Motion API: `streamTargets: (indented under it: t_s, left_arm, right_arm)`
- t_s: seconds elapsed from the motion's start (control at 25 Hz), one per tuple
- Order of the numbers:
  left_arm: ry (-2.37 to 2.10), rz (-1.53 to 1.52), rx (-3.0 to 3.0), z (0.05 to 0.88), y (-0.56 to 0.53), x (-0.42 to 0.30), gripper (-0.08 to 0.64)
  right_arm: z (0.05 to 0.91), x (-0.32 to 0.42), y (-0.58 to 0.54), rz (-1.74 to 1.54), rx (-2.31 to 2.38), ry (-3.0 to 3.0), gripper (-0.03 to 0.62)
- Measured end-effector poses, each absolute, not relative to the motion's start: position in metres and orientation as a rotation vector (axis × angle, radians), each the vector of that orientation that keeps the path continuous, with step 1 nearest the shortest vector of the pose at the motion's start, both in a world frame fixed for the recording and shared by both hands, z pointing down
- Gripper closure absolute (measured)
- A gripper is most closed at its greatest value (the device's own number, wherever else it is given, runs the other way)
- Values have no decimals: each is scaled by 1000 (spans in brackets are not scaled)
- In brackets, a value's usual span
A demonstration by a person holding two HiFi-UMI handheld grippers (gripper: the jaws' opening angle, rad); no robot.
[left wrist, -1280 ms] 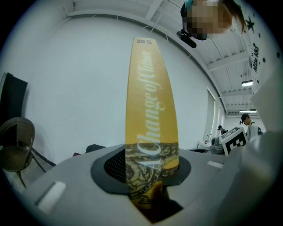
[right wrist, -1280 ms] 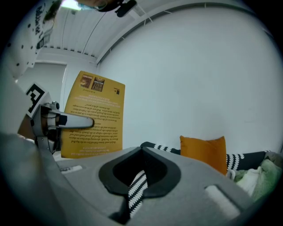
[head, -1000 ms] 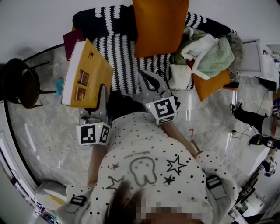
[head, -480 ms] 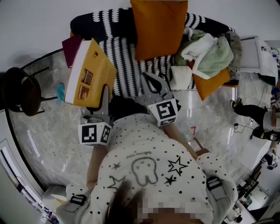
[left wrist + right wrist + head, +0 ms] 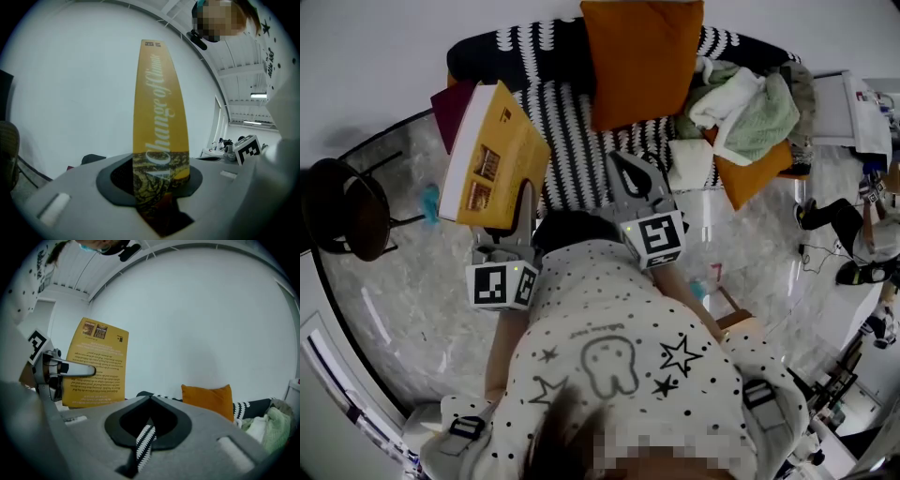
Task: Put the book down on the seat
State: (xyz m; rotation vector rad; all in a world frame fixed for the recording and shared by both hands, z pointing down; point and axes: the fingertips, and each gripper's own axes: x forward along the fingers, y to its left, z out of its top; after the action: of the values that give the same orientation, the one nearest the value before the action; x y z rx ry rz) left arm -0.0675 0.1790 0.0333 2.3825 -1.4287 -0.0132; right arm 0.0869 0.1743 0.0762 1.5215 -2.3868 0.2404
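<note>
Nearest the camera, at 6 o'clock in the head view, is the person's white dotted shirt [image 5: 619,366], and both forearms reach forward from it toward 12 o'clock, the elbows kept close to the body. The left forearm runs up to the left gripper [image 5: 523,202], whose marker cube sits at about 8 o'clock and whose jaws point nearly level toward 12 o'clock. They are clamped on the lower edge of the yellow book [image 5: 492,155]. The left gripper view shows the left gripper [image 5: 161,187] with the spine of the book [image 5: 159,108] standing upright between the pads and pressed on both sides. The book is held on end in the air at 10 o'clock, over the left end of the seat [image 5: 572,122] and the floor edge beside it, not lying flat on it. Whether its lower corner touches the fabric cannot be told. The right forearm comes in from 4 o'clock to the right gripper [image 5: 628,169], just right of centre and aimed at 11 o'clock over the seat front. In the right gripper view the right gripper [image 5: 149,404] has its tips met, with nothing between them; only the striped fabric shows through the slit behind. Farther off, the black-and-white striped seat spans 11 to 1 o'clock, with an orange cushion [image 5: 642,56] leaning at 12 o'clock. At 2 o'clock a heap of clothes [image 5: 745,108] lies on a second orange cushion [image 5: 750,178]. A black stool [image 5: 342,192] stands on the floor at 9 o'clock.
</note>
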Motion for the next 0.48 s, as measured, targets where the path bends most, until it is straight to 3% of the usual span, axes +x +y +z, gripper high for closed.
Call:
streamTargets:
  t_s: [0.48]
  left_arm:
    - [-1403,0,2395,43,155,-106,414]
  right_arm:
    - [76,52,147,231,1561,-2384,592]
